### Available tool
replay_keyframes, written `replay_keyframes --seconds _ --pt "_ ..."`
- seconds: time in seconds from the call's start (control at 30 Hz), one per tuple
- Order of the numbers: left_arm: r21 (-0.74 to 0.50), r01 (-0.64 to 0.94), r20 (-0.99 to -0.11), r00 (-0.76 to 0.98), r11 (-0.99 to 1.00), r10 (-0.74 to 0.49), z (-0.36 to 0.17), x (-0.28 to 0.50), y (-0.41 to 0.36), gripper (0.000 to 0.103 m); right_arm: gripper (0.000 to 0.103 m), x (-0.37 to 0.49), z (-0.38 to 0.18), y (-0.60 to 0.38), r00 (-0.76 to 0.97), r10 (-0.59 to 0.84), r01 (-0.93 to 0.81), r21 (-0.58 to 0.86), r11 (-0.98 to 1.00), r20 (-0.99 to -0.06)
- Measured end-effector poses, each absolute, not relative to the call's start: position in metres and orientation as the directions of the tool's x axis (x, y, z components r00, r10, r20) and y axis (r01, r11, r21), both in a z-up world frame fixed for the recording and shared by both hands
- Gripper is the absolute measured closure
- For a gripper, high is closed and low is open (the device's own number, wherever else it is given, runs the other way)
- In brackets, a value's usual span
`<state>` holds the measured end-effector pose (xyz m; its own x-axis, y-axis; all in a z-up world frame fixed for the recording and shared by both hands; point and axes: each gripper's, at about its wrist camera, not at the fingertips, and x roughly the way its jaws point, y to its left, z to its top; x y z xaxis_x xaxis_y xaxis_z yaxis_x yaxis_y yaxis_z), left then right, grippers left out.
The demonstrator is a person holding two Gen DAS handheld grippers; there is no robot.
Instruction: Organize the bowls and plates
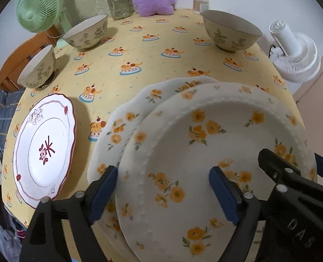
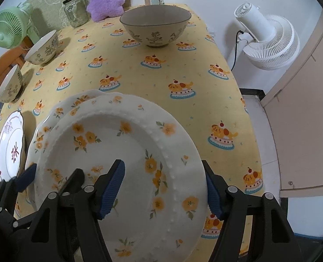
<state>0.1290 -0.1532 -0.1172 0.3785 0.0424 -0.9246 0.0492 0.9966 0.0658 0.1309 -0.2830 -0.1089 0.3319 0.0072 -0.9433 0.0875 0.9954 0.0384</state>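
yellow cartoon-print tablecloth (image 2: 161, 83) carries everything. white beaded-rim plate with orange flowers (image 1: 205, 148) sits on the scalloped orange-flower plate (image 1: 122, 118), near edge. step looks like plate stacking, top one just seated. my left gripper (image 1: 163, 190) and right gripper (image 2: 165, 187) each straddle its rim, jaws spread, not pinching. next: red-trimmed white plate (image 1: 43, 148), then the three floral bowls.

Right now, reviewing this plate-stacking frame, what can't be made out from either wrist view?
- Lower plate: mostly covered by the top plate in both views; its centre pattern is hidden.
- Top plate's near rim: cut off by the frame edge and the left gripper.
- Right gripper: whether its pads touch the rim is unclear.
- Jar contents: too small.
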Motion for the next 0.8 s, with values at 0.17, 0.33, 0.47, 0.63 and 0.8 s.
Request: replay_keyframes --seconds 0.17,0.33,0.47,0.63,0.8 --pt "0.056 0.055 -0.927 0.375 0.997 0.031 -0.115 0.129 -0.152 0.014 0.037 0.127 -0.103 -0.287 0.338 -0.011 0.103 0.026 0.994 -0.941" --pt "0.074 0.106 -0.918 0.396 0.992 0.026 -0.102 0.122 -0.156 0.01 0.046 0.119 -0.092 -0.288 0.343 -0.005 0.104 0.032 0.994 -0.939" --pt "0.077 0.149 -0.915 0.404 0.986 0.011 -0.098 0.118 -0.16 0.009 0.052 0.118 -0.094 -0.285 0.335 -0.035 0.107 0.001 0.994 -0.941" --pt "0.061 0.14 -0.922 0.388 0.988 0.002 -0.101 0.119 -0.153 0.009 0.054 0.124 -0.103 -0.278 0.321 -0.032 0.09 -0.003 0.996 -0.947" --pt "0.038 0.126 -0.924 0.381 0.991 -0.013 -0.102 0.122 -0.145 0.009 0.054 0.132 -0.107 -0.27 0.321 -0.025 0.074 -0.002 0.997 -0.947"
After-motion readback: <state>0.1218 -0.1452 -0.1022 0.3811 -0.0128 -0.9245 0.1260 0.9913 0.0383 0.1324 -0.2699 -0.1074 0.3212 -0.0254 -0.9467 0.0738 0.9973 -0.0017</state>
